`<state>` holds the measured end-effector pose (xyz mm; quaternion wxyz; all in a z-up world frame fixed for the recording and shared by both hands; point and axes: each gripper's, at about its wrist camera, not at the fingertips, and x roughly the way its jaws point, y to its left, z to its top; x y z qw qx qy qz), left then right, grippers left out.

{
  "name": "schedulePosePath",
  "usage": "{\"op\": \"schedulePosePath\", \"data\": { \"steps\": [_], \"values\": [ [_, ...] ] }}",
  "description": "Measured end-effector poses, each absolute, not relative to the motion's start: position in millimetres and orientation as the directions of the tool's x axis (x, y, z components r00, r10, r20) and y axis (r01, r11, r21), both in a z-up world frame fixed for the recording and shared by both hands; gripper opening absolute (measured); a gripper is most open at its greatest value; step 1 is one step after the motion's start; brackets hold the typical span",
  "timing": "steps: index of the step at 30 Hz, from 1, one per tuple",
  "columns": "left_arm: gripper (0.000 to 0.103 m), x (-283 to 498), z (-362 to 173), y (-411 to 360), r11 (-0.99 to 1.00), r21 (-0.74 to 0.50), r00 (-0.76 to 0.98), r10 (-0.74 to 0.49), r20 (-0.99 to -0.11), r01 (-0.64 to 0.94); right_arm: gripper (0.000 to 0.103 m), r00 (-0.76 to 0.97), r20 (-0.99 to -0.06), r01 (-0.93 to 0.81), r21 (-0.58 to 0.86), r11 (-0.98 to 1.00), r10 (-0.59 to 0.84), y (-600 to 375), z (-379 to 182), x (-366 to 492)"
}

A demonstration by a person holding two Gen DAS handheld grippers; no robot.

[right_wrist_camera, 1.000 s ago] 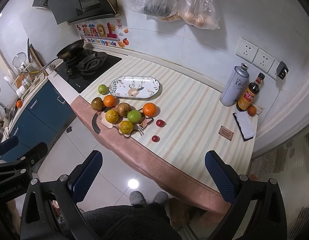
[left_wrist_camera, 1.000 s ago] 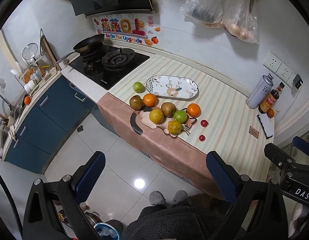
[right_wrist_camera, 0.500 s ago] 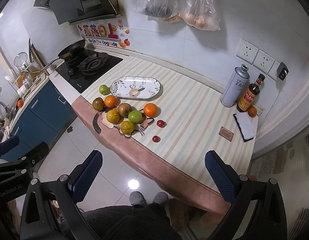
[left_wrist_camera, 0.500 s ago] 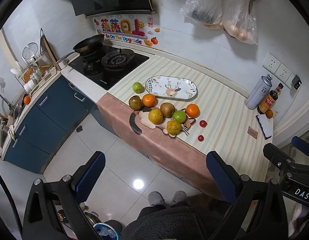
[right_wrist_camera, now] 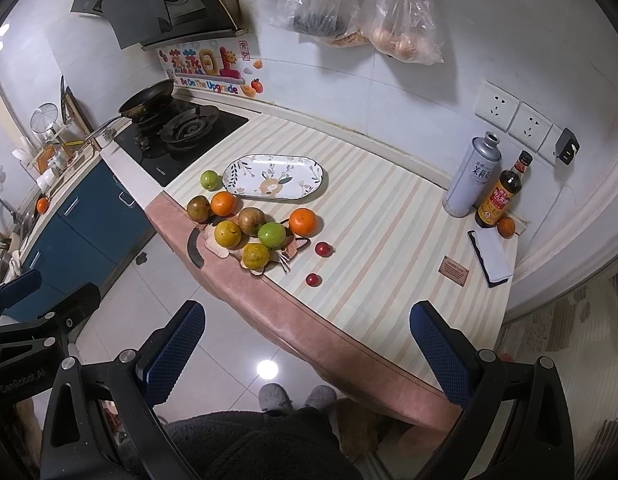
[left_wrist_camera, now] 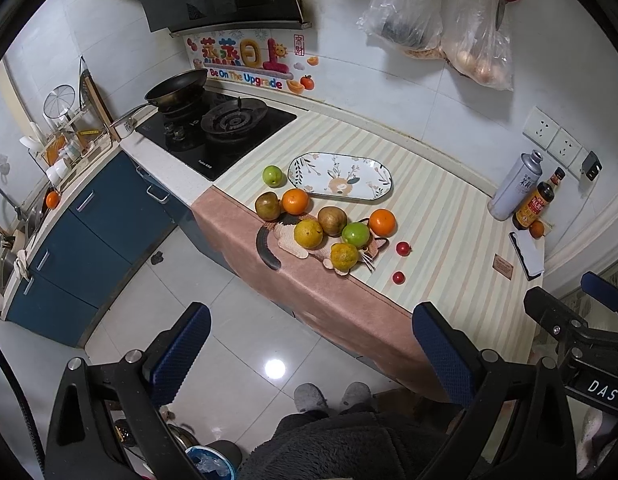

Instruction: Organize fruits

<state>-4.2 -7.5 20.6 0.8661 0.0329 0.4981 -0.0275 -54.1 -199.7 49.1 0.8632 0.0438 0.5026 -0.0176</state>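
Several fruits lie on the striped counter near its front edge: oranges [left_wrist_camera: 295,201] [right_wrist_camera: 303,222], green apples [left_wrist_camera: 355,234] [right_wrist_camera: 209,180], brown pears [left_wrist_camera: 332,220], yellow-green citrus [left_wrist_camera: 344,257] and two small red fruits [left_wrist_camera: 403,248] [right_wrist_camera: 313,279]. Some rest on a cat-shaped mat [left_wrist_camera: 291,240]. An empty oval floral plate [left_wrist_camera: 340,176] [right_wrist_camera: 275,177] sits behind them. My left gripper [left_wrist_camera: 313,350] and right gripper [right_wrist_camera: 309,346] are both open and empty, held high above the floor, well short of the counter.
A gas hob with a pan [left_wrist_camera: 181,86] is left of the counter. A grey can [right_wrist_camera: 473,174], a sauce bottle [right_wrist_camera: 501,196], a small orange [right_wrist_camera: 506,227] and a notepad [right_wrist_camera: 491,254] stand at the back right. Bags [left_wrist_camera: 477,40] hang on the wall.
Both views have shifted only slightly; the counter sits a little nearer the frame centre. Nothing on the counter has moved and both grippers stay open.
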Motion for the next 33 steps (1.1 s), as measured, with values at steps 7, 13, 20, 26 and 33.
{"op": "schedulePosePath", "data": {
  "steps": [7,13,20,26,33],
  "values": [
    [0.103,-5.0,19.8,-5.9,0.996,0.026,0.503,-0.017,-0.864,0.08,0.103,0.497,-0.867,0.063,0.057,0.996,0.018,-197.0,49.4,-52.3],
    [0.103,-3.6,21.7,-11.9,0.997,0.022,0.5,-0.019,-0.866,0.077,0.103,0.497,-0.867,0.065,0.061,0.996,0.021,-196.3,47.9,-50.2],
    [0.103,12.0,17.5,-8.9,0.996,0.022,0.517,-0.023,-0.855,0.081,0.103,0.545,-0.837,0.102,0.125,0.987,0.049,-193.3,40.4,-36.0],
    [0.103,51.9,-14.0,25.8,0.996,0.086,0.597,0.059,-0.8,0.017,0.103,0.55,-0.831,0.15,0.203,0.968,0.089,-191.4,5.8,-0.6],
    [0.103,122.7,-68.4,56.5,0.995,0.097,0.53,0.101,-0.842,-0.035,0.103,0.475,-0.873,0.195,0.228,0.954,0.112,-193.0,-60.8,56.0]
  ]
}}
